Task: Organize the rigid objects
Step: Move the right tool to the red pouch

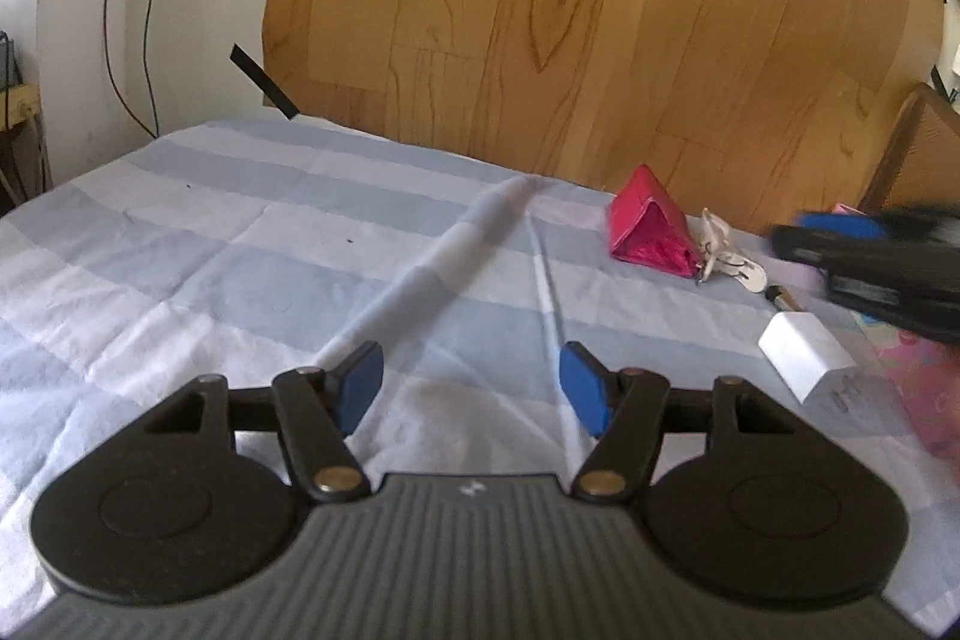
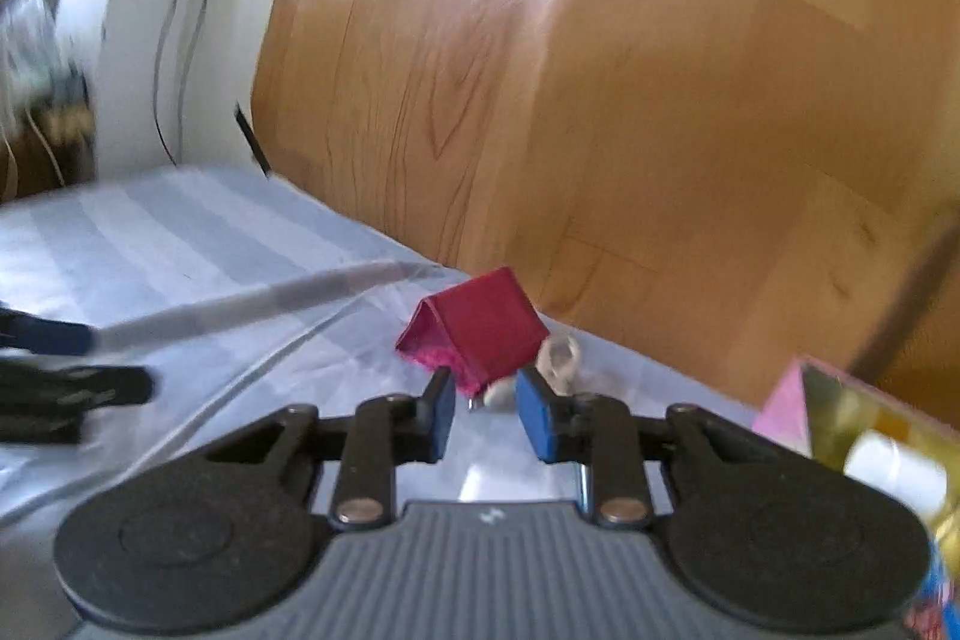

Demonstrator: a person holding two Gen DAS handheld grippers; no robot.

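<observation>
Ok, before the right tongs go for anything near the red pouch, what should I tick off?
1. Right tongs hold nothing: ok.
2. Left tongs hold nothing: ok, open above the striped cloth.
3. Red triangular pouch in front of right tongs: ok.
4. White keyring trinket apart from pouch: not ok, right beside it.
5. White charger block clear of tongs: ok.
6. Right view sharp: not ok, blurred.
</observation>
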